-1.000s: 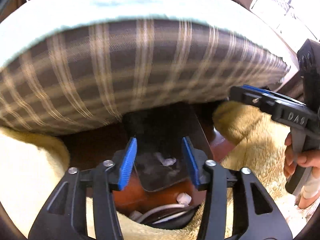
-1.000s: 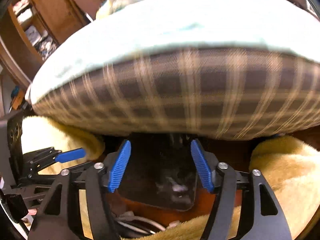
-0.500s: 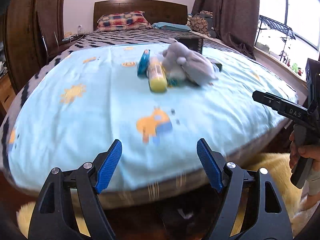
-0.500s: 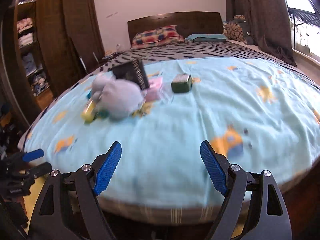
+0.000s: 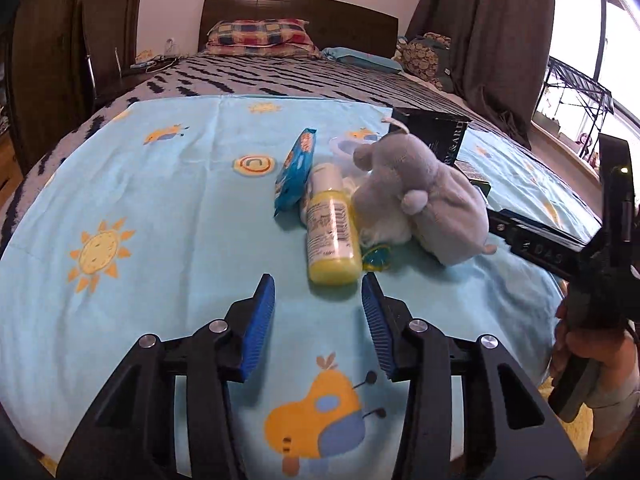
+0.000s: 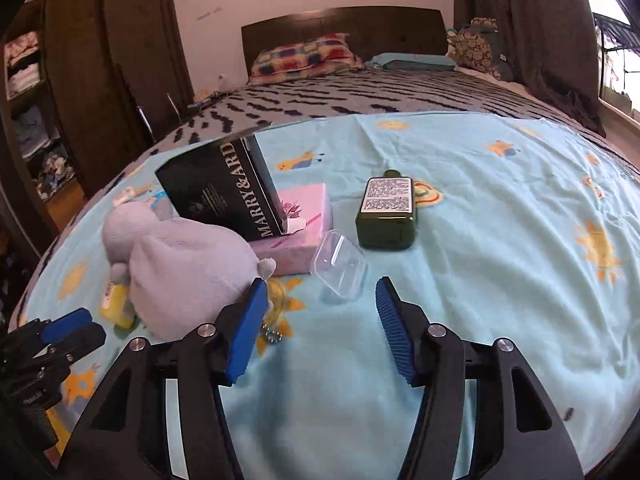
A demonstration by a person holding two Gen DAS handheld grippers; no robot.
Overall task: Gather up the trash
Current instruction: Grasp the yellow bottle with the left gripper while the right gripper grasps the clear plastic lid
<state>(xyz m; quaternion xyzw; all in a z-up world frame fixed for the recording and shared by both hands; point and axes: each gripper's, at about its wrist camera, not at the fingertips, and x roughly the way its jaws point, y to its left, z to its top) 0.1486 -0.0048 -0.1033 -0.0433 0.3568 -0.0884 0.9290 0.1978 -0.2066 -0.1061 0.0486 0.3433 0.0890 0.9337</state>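
Both grippers are now sitting closer to the clutter on the light-blue printed bedsheet (image 5: pixel 160 208). Left gripper (image 5: pixel 318 312), jaws spread, empty, is facing the yellow plastic bottle (image 5: pixel 330 236) at twelve o'clock, blue snack wrapper (image 5: pixel 294 174) beside it. Right gripper (image 6: pixel 320 316), equally open and empty, is facing the clear plastic case (image 6: pixel 339 266); dark green bottle (image 6: pixel 387 216) at one o'clock. Nothing appears collected yet.

Daylight pours from the blown-out window (image 5: pixel 580 92) at right, leaving the wardrobe (image 6: pixel 100 80) side dim, while both sharp views bend strongly and darken toward their rounded fisheye edges.
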